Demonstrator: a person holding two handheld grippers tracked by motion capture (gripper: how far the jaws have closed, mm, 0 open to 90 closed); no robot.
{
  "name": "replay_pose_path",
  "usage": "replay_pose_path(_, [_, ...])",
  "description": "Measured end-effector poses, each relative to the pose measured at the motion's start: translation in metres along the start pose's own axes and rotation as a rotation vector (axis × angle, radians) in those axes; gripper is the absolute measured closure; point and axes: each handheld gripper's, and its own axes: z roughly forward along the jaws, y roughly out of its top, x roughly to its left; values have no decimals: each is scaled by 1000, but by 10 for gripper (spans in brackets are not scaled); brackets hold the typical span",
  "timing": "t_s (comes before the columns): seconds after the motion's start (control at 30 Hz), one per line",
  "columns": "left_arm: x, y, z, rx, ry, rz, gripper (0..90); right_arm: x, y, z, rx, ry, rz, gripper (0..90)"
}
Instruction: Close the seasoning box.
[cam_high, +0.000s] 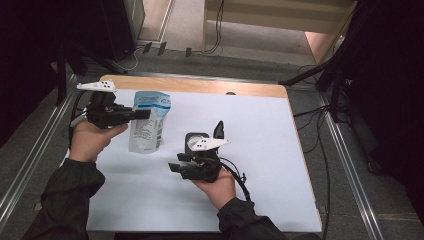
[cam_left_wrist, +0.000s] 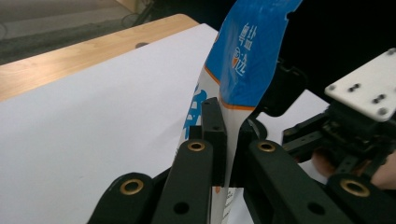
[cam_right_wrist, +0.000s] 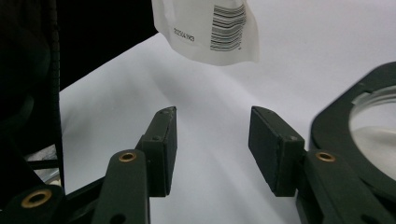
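Right gripper (cam_high: 176, 163) nearest, just short of pouch (cam_high: 148, 122), jaws parted, nothing between; likely freed for regrasp. Left gripper (cam_high: 142, 114) clamped on pouch edge, keeping it upright above white sheet (cam_high: 260, 150), beyond.

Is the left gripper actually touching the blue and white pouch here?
Touching. The left gripper view shows the left gripper with its jaws closed on the edge of the pouch, the film pinched between the pads.
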Motion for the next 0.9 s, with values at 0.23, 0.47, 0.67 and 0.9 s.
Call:
replay_pose_path(0.23, [15,-4,3,-6,33,-21,900,-5,-1,-15,-2,-14,11,517])
replay_pose_path(0.47, [29,-8,9,-5,60,-37,900,-10,-7,-25,8,-30,25,517])
replay_pose_path(0.67, [44,-11,17,-11,103,-59,900,-15,-14,-37,8,-43,28,516])
replay_pose_path(0.9, [64,-17,30,-21,146,-74,900,-23,-20,-54,0,-68,53,517])
